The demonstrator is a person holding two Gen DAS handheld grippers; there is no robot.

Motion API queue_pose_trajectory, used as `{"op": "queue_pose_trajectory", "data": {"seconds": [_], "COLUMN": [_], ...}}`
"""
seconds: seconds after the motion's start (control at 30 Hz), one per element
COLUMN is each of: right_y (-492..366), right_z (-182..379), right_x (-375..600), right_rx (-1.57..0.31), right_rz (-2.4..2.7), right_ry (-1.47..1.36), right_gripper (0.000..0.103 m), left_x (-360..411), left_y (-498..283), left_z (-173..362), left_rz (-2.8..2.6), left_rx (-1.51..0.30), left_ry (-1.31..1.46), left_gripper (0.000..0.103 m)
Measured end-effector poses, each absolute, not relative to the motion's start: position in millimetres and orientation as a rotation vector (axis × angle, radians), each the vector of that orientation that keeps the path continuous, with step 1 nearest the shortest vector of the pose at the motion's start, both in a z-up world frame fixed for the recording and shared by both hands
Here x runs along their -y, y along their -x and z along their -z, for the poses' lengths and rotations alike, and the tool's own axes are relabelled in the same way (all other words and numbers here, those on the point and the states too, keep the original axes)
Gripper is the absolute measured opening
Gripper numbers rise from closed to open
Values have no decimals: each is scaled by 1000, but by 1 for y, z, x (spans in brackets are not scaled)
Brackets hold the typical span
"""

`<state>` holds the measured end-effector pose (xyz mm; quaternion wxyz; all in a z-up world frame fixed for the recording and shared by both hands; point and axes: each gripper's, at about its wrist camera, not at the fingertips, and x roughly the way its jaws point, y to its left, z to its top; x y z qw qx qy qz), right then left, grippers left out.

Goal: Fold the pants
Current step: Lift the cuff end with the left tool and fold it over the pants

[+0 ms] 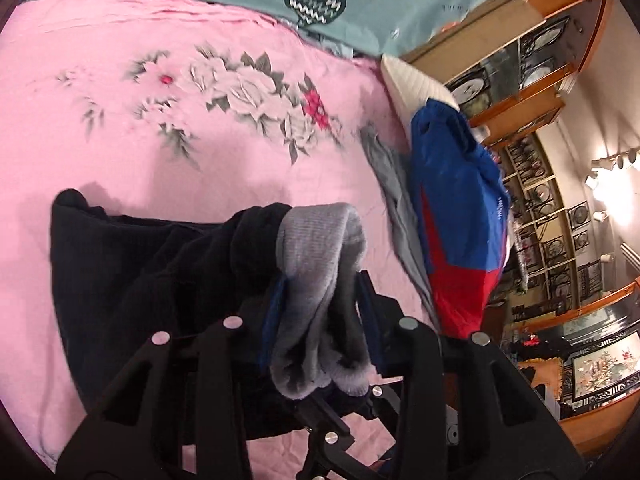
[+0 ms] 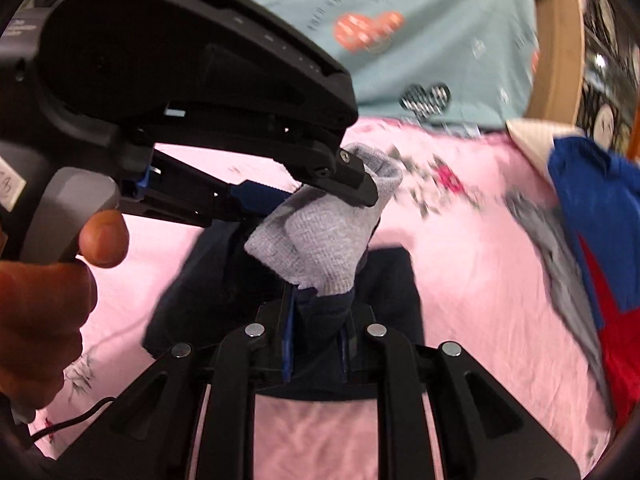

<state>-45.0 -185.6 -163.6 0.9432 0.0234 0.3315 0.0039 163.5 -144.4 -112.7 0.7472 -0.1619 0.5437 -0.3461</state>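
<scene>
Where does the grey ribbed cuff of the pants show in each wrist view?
Left wrist view: grey ribbed cuff at lower centre, clamped in the left gripper.
Right wrist view: the cuff at centre, with the left gripper reaching in from the left and gripping it.
Shared landmark: the blue and red garment at the right edge of the pink sheet.

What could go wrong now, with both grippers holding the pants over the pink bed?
1. The left gripper pinches only a bunched grey lining; the fabric might slip out.
2. The pants hang crumpled, so the fold may come out uneven.
3. The right gripper sits very near the left, so they might bump.
</scene>
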Motion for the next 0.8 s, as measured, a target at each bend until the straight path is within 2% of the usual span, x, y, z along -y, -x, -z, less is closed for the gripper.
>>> {"op": "queue_pose_trajectory", "data": {"seconds": [0.23,0.3,0.33,0.37,0.5,0.57,0.7,0.8], "right_y": [33,23,21,19,15,14,20,37], "right_z": [199,209,214,219,234,236,231,205], "right_x": [215,226,231,235,250,255,267,266], "right_rx": [-730,-760,-772,-784,-816,-821,-868,-871], "right_rz": [-35,-47,-47,-46,-53,-65,-78,-35], "right_ry": [-147,-199,-226,-246,-326,-380,-503,-442], "right_gripper": [17,17,18,18,20,28,35,41], "left_x": [173,177,178,176,160,150,124,104], "left_y": [-170,-170,-170,-167,-154,-149,-135,-123], "left_z": [139,139,136,128,105,102,114,121], "left_rz": [682,657,650,638,621,599,526,516], "left_rx": [-1242,-1240,-1228,-1193,-1091,-1056,-1062,-1067], "left_ry": [293,266,254,231,117,66,-30,-32], "left_gripper": [37,49,63,74,77,77,77,77]}}
